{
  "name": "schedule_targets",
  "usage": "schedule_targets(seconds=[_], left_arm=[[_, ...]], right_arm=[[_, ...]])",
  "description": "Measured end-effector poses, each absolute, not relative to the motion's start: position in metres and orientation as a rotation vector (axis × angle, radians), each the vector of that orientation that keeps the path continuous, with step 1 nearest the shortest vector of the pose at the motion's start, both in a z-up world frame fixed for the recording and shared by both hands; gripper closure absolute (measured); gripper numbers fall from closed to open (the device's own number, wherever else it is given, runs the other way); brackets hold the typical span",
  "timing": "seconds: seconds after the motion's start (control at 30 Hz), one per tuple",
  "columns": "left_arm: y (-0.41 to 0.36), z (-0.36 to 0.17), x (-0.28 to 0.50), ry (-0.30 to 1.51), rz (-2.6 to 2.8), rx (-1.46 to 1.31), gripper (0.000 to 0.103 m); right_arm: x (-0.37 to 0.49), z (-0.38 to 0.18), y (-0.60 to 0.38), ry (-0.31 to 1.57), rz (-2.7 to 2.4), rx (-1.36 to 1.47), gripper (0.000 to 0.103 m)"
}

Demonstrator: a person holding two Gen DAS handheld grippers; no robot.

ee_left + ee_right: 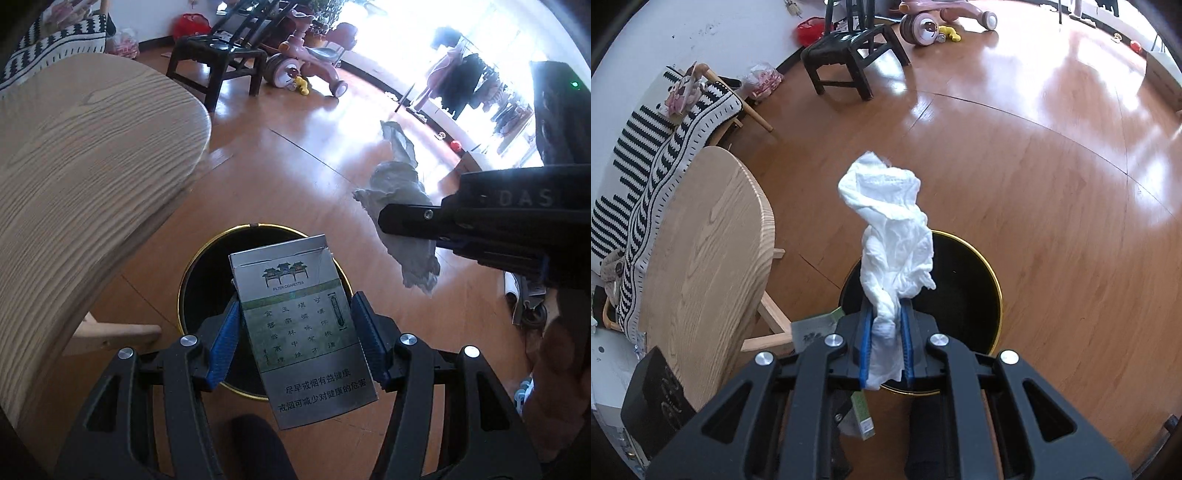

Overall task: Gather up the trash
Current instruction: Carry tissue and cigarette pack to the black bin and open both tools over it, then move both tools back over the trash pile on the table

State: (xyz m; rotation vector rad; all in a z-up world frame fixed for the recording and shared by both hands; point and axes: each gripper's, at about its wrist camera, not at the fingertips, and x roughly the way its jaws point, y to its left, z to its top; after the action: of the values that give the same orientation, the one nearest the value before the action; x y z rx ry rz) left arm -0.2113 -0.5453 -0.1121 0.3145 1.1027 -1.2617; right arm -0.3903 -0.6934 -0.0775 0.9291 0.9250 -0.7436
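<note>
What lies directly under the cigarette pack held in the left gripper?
Under the cigarette pack is the black trash bin with its gold rim, open on the wooden floor. The pack and left gripper cover much of the bin's inside, so its contents cannot be seen.

A grey and green cardboard cigarette pack [306, 332] with dark printed characters and a small gate drawing is seen. The crumpled paper tissue [894, 236] is white. The round black trash bin [975, 280] is edged with a gold rim. Blue pads are seen on the black left gripper [295, 332]. The floor [1052, 221] is orange-brown wood.
</note>
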Motion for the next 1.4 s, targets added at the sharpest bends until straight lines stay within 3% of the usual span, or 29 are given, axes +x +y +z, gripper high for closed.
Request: schedule_targets(seconds=[0.23,0.27,0.3,0.37,0.47,0.67,0.83,1.03,1.13,1.4], left_arm=[[-0.559,-0.121,-0.202,1.106,-1.263,0.318,0.044],[-0.559,-0.121,-0.203,1.111,-1.263,0.316,0.044],[-0.557,-0.122,-0.203,1.119,-1.262,0.312,0.042],[-0.558,-0.121,-0.201,1.122,-1.264,0.296,0.034],[-0.554,-0.116,-0.203,1.117,-1.267,0.281,0.025],[-0.546,-0.112,-0.208,1.119,-1.279,0.278,0.019],[-0.508,-0.077,-0.206,1.031,-1.293,0.292,0.013],[-0.398,-0.013,-0.157,0.864,-1.14,0.299,0.011],[-0.322,0.008,-0.119,0.819,-1.01,0.272,0.01],[-0.115,0.02,-0.044,0.8,-0.573,0.125,0.009]], right_arm=[[-0.389,-0.078,-0.696,0.915,-0.748,0.946,0.089],[-0.389,-0.078,-0.696,0.918,-0.752,0.944,0.081],[-0.39,-0.078,-0.696,0.92,-0.755,0.942,0.059],[-0.391,-0.074,-0.695,0.9,-0.75,0.94,0.026],[-0.391,-0.066,-0.694,0.868,-0.766,0.921,0.025],[-0.388,-0.054,-0.686,0.836,-0.75,0.913,0.024],[-0.367,-0.031,-0.664,0.78,-0.71,0.872,0.023],[-0.315,0.012,-0.606,0.724,-0.616,0.729,0.022],[-0.288,0.036,-0.565,0.655,-0.546,0.684,0.016],[-0.158,0.043,-0.405,0.755,-0.214,0.487,0.016]])
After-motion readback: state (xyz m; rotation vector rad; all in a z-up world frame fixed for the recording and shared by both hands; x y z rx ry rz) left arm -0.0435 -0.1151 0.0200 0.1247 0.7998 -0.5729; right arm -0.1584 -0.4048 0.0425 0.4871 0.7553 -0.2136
